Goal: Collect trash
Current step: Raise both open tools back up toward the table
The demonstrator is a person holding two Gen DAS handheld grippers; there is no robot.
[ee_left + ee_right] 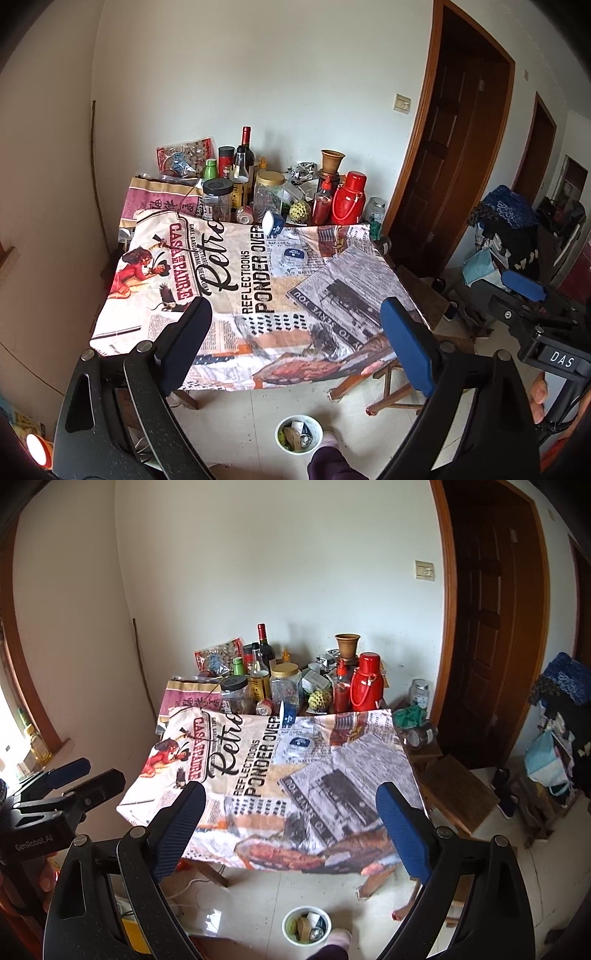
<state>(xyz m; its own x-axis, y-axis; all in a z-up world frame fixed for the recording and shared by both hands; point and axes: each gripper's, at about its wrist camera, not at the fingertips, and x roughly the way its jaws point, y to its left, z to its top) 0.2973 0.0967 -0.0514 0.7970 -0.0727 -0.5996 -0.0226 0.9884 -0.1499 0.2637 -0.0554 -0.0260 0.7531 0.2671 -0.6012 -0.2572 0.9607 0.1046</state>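
Note:
A table with a printed newspaper-pattern cloth (236,280) (258,775) stands ahead. On it lie a flat white packet with a blue label (293,255) (298,744) and a tilted blue-and-white cup (272,223) (287,712). A white bin (299,432) (306,925) holding several scraps stands on the floor below the near table edge. My left gripper (295,325) is open and empty above the near edge. My right gripper (291,805) is open and empty too; it also shows in the left wrist view (524,284).
Bottles, jars, a red flask (349,197) (366,683) and snack bags crowd the table's far side. A wooden bench (454,786) and folding stool legs (384,384) stand to the right. A foot in a slipper (338,939) is beside the bin.

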